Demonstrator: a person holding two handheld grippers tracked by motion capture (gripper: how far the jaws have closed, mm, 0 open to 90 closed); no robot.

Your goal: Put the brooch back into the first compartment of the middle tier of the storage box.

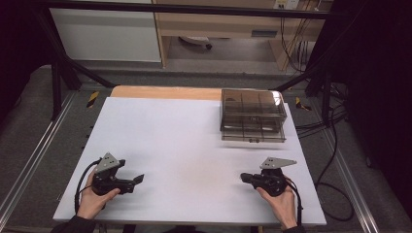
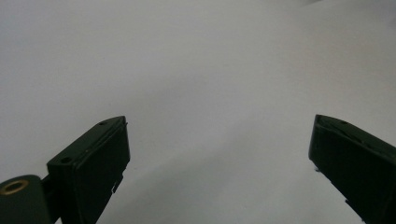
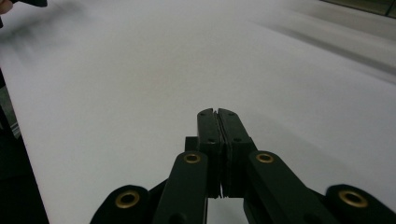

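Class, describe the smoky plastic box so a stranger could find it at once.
Start at the white table and go to its far right corner. There stands the translucent grey-brown organiser box, divided into compartments; it is the table's one boxy thing, well beyond both hand-held black grippers.

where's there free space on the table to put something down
Most of the white table top is bare: the whole left half, and the middle between the left gripper and right gripper. Only the far right corner is taken, by the smoky drawer box.
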